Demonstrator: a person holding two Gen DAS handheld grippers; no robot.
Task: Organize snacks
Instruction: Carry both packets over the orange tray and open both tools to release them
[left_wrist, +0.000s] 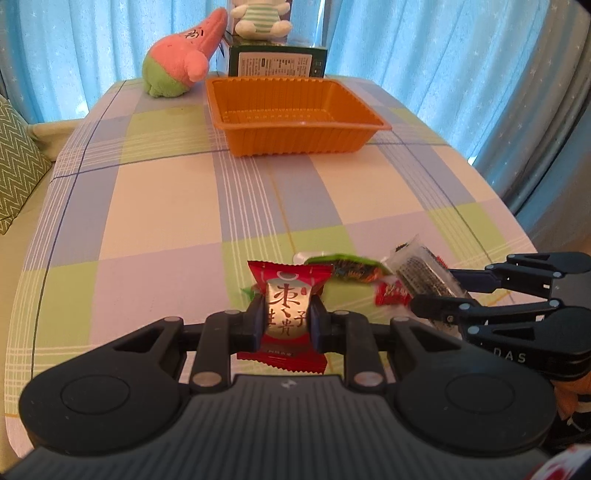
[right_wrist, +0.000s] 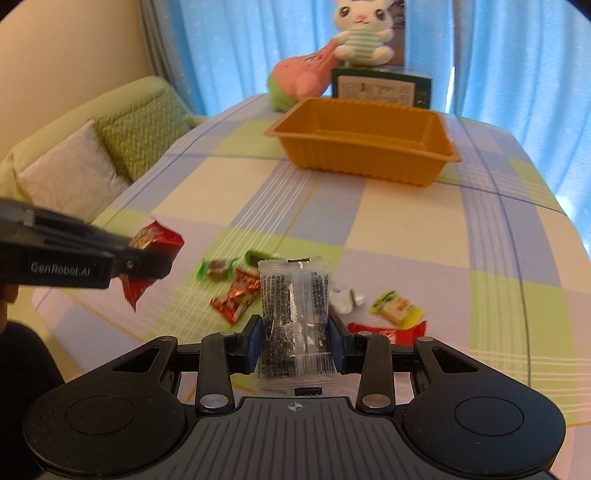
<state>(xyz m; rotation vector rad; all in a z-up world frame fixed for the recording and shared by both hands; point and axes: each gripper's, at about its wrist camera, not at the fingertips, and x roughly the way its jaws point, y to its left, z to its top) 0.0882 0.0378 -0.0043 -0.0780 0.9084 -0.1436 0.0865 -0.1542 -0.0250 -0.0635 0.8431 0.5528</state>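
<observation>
My left gripper (left_wrist: 287, 320) is shut on a red snack packet (left_wrist: 287, 310) with a gold label, held above the table's near end. It also shows in the right wrist view (right_wrist: 147, 254) with the red packet (right_wrist: 157, 240). My right gripper (right_wrist: 295, 343) is shut on a clear packet with a dark bar inside (right_wrist: 293, 317); it shows in the left wrist view (left_wrist: 428, 306) with that packet (left_wrist: 424, 269). An empty orange tray (left_wrist: 295, 92) (right_wrist: 369, 147) stands at the far end. Several loose snacks lie below: a green candy (right_wrist: 216, 268), a red wrapper (right_wrist: 238, 295), a yellow one (right_wrist: 399, 308).
A pink and green plush (left_wrist: 177, 59), a white plush (left_wrist: 262, 18) and a dark green box (left_wrist: 277, 62) stand behind the tray. Blue curtains hang around. A sofa with cushions (right_wrist: 110, 147) is to the left of the checked tablecloth (left_wrist: 166, 203).
</observation>
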